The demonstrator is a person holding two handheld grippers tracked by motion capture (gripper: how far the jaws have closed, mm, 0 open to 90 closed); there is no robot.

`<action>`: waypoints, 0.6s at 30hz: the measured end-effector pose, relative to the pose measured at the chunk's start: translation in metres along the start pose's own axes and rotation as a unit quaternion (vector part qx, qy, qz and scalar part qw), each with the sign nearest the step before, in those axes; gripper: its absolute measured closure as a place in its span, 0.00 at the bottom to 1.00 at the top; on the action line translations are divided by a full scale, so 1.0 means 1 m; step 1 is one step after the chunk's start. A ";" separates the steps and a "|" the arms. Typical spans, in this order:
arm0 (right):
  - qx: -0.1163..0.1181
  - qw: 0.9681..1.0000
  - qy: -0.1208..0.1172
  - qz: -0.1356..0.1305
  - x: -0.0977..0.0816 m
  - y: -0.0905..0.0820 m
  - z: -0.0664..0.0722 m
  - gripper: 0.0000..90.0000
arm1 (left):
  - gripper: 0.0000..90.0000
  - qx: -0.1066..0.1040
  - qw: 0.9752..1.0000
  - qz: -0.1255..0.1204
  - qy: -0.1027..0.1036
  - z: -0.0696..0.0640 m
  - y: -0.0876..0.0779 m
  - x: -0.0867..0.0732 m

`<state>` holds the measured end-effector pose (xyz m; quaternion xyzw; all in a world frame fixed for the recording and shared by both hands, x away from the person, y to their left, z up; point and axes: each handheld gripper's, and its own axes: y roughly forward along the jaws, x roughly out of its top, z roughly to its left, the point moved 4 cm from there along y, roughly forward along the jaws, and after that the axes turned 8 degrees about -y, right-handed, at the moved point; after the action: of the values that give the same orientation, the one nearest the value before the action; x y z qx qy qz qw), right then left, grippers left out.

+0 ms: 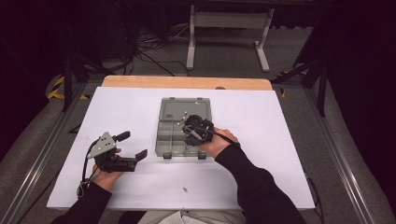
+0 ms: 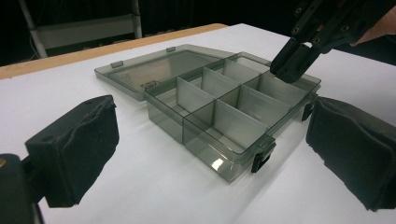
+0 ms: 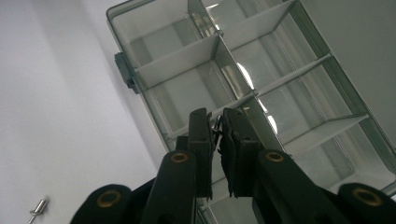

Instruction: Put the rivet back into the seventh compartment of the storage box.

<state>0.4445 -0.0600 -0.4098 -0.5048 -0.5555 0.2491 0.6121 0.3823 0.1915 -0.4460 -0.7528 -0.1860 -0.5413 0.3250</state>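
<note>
Your right gripper (image 1: 190,127) hangs over the smoky grey transparent plastic compartment box (image 1: 179,145), which lies open near the middle of the white table (image 1: 280,154), its lid folded flat toward the far edge. The jaws are clenched almost together, and in the right gripper view a small shiny metal piece (image 3: 216,126) sits pinched between the tips (image 3: 215,122); it is too small to name for sure, though it resembles the small silver rivet (image 3: 38,207) lying loose on the table beside the box. The tips point down at a divider wall, with compartments on either side of it. The coming move, as I judge it, turns on this: the piece is above the wall rather than squarely over one compartment, so you would shift slightly to one side before letting go. The box's long axis runs from you toward the far edge.

Your left gripper (image 1: 130,145) rests on the table well to the left of the box, jaws spread wide and holding nothing, aimed at the box's near corner.
</note>
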 end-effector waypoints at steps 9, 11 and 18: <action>-0.004 1.000 0.003 0.011 -0.003 0.005 -0.003 0.92 | 0.03 -0.002 1.000 0.001 0.000 0.000 0.000 0.000; -0.004 1.000 0.004 0.016 -0.005 0.009 -0.003 0.92 | 0.03 -0.002 1.000 0.001 0.000 0.000 0.000 0.000; -0.001 1.000 0.014 0.025 -0.011 0.017 -0.008 0.91 | 0.03 -0.002 1.000 -0.001 -0.001 0.000 0.001 0.000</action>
<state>0.4531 -0.0656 -0.4284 -0.5220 -0.5348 0.2568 0.6129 0.3825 0.1911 -0.4463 -0.7535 -0.1860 -0.5414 0.3232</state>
